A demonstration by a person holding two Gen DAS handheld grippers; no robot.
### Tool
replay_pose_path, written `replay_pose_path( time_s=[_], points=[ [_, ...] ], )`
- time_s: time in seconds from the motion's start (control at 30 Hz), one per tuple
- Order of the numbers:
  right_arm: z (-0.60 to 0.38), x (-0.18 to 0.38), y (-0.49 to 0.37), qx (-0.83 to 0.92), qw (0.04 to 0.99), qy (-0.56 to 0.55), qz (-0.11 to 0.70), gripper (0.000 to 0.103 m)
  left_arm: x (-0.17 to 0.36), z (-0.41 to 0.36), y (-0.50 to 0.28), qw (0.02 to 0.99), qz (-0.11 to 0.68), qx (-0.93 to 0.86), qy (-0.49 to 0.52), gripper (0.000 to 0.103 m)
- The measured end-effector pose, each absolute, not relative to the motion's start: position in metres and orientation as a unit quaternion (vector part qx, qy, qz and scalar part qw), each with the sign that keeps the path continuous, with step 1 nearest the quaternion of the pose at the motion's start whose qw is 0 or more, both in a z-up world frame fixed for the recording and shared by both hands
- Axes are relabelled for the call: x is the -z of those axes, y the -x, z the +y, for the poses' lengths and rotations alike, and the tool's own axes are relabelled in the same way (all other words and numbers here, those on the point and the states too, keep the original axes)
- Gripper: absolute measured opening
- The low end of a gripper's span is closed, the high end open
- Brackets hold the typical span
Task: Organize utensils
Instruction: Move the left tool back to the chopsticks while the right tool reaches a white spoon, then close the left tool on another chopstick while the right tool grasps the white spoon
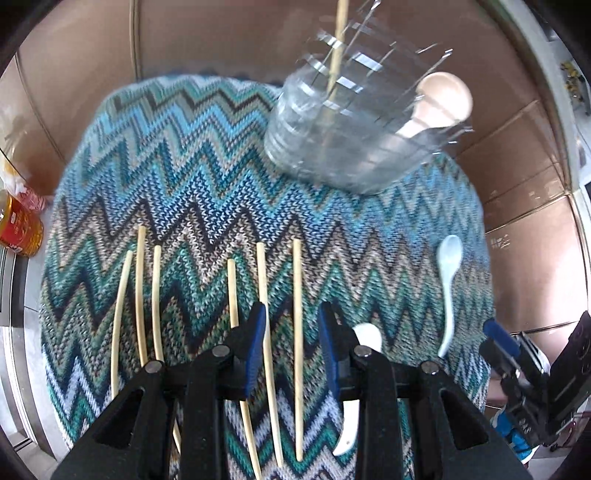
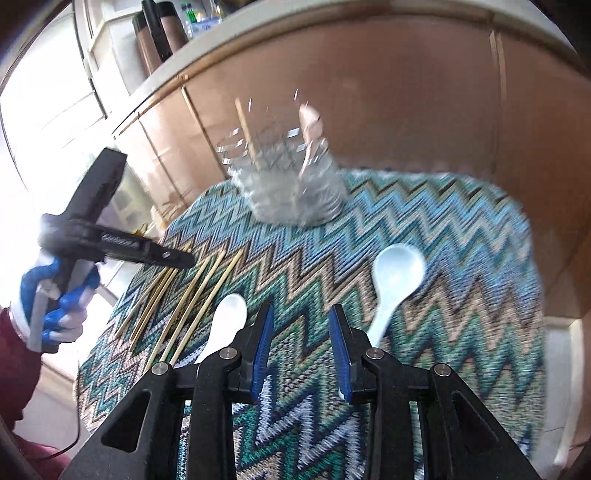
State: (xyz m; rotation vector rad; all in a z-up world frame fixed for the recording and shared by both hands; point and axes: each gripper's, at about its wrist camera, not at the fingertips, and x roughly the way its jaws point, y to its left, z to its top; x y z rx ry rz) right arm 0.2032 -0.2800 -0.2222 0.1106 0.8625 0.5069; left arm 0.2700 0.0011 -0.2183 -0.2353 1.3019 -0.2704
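A: Knitted zigzag cloth [image 1: 207,177], blue, teal and tan, covers the counter. Brown cabinet panels [image 1: 221,37] behind it.

B: Room edges?

A: Orange bottle [image 1: 18,229] past the cloth on the left in the left wrist view. Bright window [image 2: 44,122] and dark flasks [image 2: 159,33] on a ledge in the right wrist view.

B: Utensils?

A: Clear glass holder [image 1: 347,147] at the far side, blurred, with one chopstick [image 1: 338,48] and a wooden spoon [image 1: 439,103] standing in it. Six loose chopsticks [image 1: 297,332] lying side by side on the cloth. Two white spoons: one [image 1: 450,288] to the right, the other [image 2: 225,321] between it and the sticks.

B: Tools?

A: Left tool [image 1: 291,350] jaws apart, nothing gripped, over the chopsticks, one stick showing between its fingers. Right tool [image 2: 301,350] also parted and empty, over bare cloth between the spoons. A gloved hand [image 2: 59,299] holds the left one.
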Motion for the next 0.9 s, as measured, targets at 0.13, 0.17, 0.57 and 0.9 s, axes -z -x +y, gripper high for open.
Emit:
replay_pose_path(
  time_s=[0.13, 0.17, 0.57, 0.9],
  points=[
    [-0.265, 0.242, -0.217, -0.274, 0.853, -0.062, 0.440, 0.030, 0.235, 0.000, -0.284, 0.770, 0.619, 0.116, 0.102, 0.025],
    [-0.262, 0.245, -0.218, -0.280, 0.849, -0.063, 0.443, 0.030, 0.238, -0.001, -0.286, 0.768, 0.622, 0.115, 0.101, 0.025],
    [-0.214, 0.275, -0.251, -0.378, 0.772, -0.082, 0.504, 0.030, 0.259, -0.014, -0.304, 0.748, 0.649, 0.110, 0.082, 0.019],
    [-0.183, 0.289, -0.272, -0.398, 0.747, -0.057, 0.530, 0.015, 0.263, -0.024, -0.313, 0.741, 0.659, 0.111, 0.068, 0.016]
  ],
)
